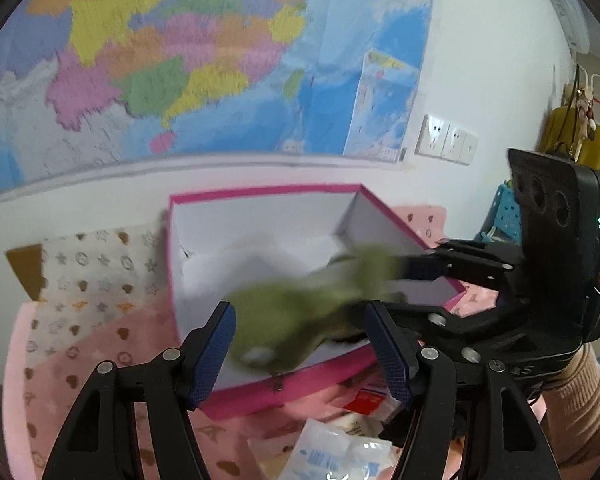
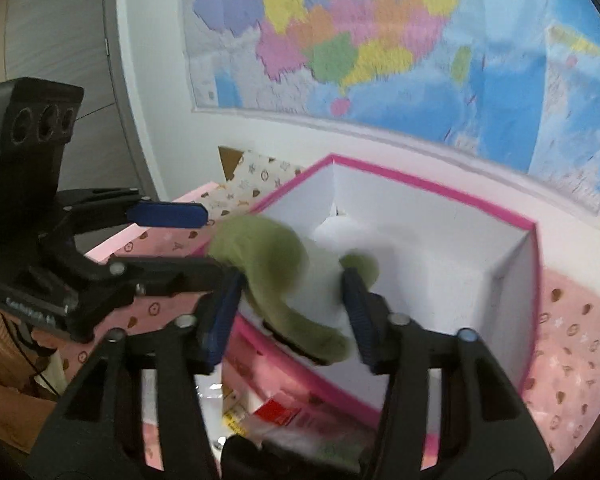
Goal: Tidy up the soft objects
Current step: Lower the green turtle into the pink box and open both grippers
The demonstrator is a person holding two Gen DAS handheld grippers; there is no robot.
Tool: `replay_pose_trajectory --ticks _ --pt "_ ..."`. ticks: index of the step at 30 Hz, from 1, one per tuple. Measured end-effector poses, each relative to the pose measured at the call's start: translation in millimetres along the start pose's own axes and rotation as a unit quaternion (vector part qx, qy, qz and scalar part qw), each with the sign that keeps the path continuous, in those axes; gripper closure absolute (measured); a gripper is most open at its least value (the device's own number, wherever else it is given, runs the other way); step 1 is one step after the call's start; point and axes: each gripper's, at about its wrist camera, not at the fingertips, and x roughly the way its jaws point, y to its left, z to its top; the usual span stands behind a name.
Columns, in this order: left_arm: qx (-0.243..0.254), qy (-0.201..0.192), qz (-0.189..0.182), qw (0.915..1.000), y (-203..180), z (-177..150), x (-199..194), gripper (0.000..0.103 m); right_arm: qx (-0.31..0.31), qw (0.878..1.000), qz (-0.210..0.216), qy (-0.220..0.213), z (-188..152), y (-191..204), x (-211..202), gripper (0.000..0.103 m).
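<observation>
- Your left gripper (image 1: 300, 350) straddles the green plush toy (image 1: 296, 320); pads look pressed to its sides, though blur hides true contact
- Your right gripper (image 2: 288, 312) pinches the far end of the toy (image 2: 276, 268); both pads sit against it
- Toy hangs between the two claws, over the near rim of the pink box (image 1: 260, 388), partly above its white inside
- Step in hand, by my reading: carrying the toy into the box
- Next move calls for clearing the near wall, lowering together, then spreading both claws
</observation>
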Motion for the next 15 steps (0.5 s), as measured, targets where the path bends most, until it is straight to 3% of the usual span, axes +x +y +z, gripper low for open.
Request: replay_pose_trajectory --ticks 2,4,11,15 --pt "0.006 0.006 0.018 0.9998 2 -1 10 0.038 0.003 1.0 0.003 0.017 2 -7 17 0.063" --pt "-0.004 0.018 0.02 0.9996 9 -1 19 0.038 0.017 0.999 0.013 0.033 0 -14 29 0.071" --pt "-0.025 0.017 0.034 0.999 23 -10 18 0.038 0.041 0.998 0.018 0.042 0 -24 23 0.069" --pt "-0.034 0.006 0.031 0.9989 24 -14 8 0.035 0.056 0.998 0.017 0.013 5 -27 -4 0.06"
